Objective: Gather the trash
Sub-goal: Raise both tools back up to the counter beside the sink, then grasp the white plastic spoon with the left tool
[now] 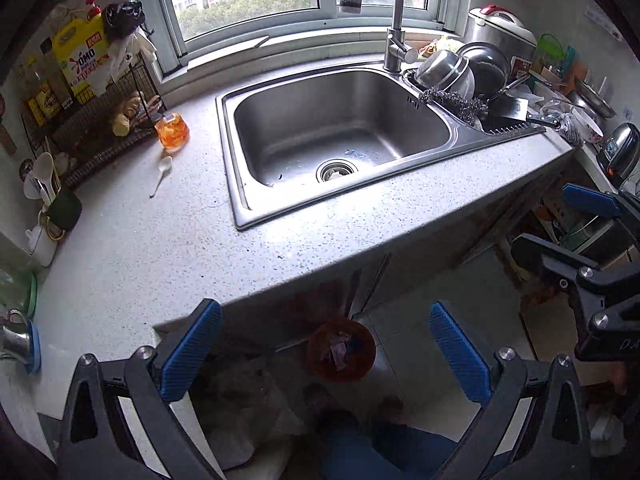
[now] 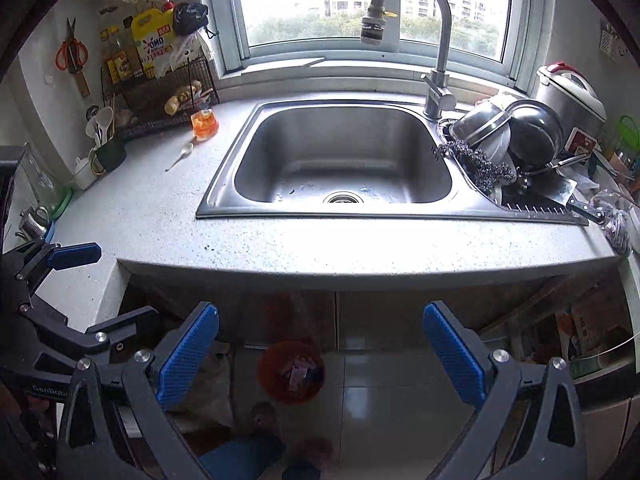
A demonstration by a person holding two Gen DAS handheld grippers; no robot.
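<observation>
Both my jaws stand wide and empty — the red trash bin [image 2: 291, 372] sits upright on the floor below the counter's [image 2: 360, 248] front edge, mouth up.

My left tongs [image 1: 326, 354] stand wide open, blue pads [image 1: 192, 350] well apart, nothing between them, pointing steeply downward. My right tongs [image 2: 320, 354] are likewise spread wide and empty, angled steeply down. Each pair shows at the edge of the other's view, side by side and apart.
</observation>
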